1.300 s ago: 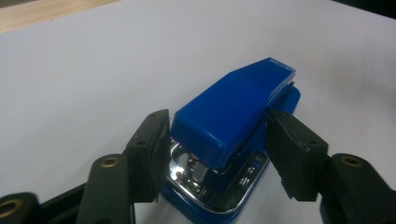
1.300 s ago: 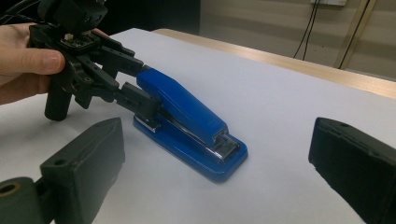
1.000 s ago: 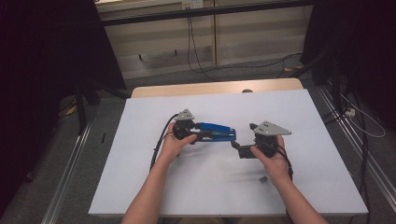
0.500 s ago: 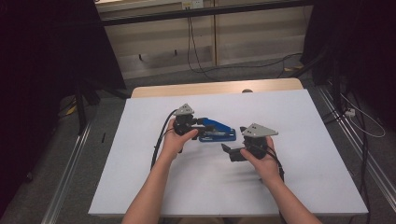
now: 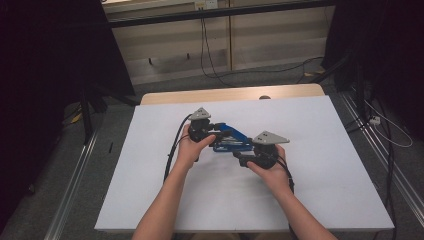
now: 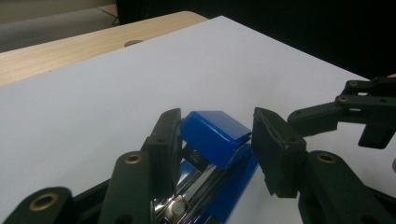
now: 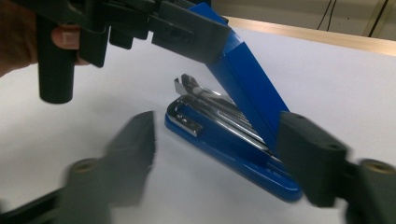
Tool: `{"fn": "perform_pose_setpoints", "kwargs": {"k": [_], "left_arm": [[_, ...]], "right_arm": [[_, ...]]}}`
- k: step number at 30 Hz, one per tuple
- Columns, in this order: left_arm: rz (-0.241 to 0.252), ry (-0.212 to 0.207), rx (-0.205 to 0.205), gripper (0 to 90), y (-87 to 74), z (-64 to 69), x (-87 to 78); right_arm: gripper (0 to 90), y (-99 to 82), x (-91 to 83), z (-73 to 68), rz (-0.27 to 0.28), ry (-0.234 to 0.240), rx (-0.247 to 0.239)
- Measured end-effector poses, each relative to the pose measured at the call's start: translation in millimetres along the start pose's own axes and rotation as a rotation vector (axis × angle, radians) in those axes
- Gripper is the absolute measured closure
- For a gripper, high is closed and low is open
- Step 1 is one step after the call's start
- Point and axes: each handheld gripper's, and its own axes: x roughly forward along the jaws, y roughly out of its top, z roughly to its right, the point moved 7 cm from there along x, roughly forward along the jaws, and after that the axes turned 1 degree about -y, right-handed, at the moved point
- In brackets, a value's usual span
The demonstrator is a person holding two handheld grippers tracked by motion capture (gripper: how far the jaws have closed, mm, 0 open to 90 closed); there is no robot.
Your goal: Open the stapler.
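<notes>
A blue stapler lies mid-table on the white top. My left gripper is shut on its blue lid, which stands tilted up off the base with the chrome magazine bared; these jaws have just been closing a little. My right gripper comes in from the right at the hinge end. In the right gripper view its blurred jaws straddle the base with a gap on the left side; they have just been closing. The right gripper also shows past the lid in the left gripper view.
A strip of bare wooden tabletop with a round hole runs along the far edge. Cables trail from both grippers over the white top. Metal rails flank the table on the floor, and dark curtains hang at both sides.
My right gripper has slid left up to the stapler's hinge end and its jaws have narrowed. My left gripper has raised the lid slightly.
</notes>
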Motion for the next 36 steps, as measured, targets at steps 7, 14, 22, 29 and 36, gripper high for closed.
{"fn": "perform_pose_setpoints", "kwargs": {"k": [7,14,22,29,36], "left_arm": [[-0.009,0.003,0.006,53.9,1.7,0.7,0.2],[0.0,-0.001,-0.001,54.0,2.1,0.2,0.5],[0.004,-0.007,-0.005,54.4,2.0,-0.3,0.5],[0.01,-0.002,-0.01,53.9,2.2,-0.5,1.8],[0.008,-0.001,-0.013,54.0,2.0,-0.3,1.3]], "right_arm": [[82.1,2.8,17.0,-6.2,-0.035,0.0,0.055],[90.0,4.7,35.8,-10.0,-0.036,-0.021,0.089],[90.0,6.9,47.7,-9.6,-0.01,-0.023,0.125],[90.0,9.5,50.4,-6.9,0.0,-0.019,0.155],[90.0,7.1,53.8,-7.5,-0.001,-0.041,0.163]]}}
